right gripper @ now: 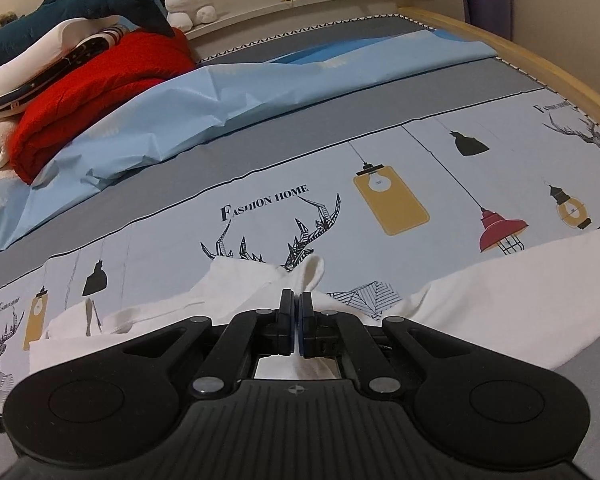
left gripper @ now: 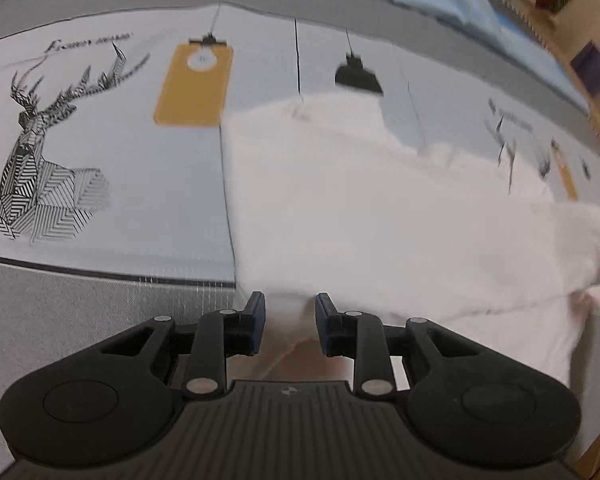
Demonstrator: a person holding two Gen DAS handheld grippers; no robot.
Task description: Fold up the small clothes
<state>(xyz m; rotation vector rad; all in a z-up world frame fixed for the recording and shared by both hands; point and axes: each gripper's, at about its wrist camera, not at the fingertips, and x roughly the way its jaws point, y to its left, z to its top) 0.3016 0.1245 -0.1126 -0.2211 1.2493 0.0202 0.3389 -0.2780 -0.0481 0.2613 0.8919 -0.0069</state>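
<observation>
Bed sheet [right gripper: 260, 184] with deer and lamp print is the work surface, blue cloth [right gripper: 220, 92] bunched behind it, red blanket [right gripper: 100, 92] and plush toys further back. White garment [left gripper: 380, 208] lies spread on the sheet; my left gripper [left gripper: 290, 320] is at its near edge, fingers apart, fabric between them but not pinched. My right gripper [right gripper: 299, 316] is clamped on a raised fold of the same garment [right gripper: 520, 292].
</observation>
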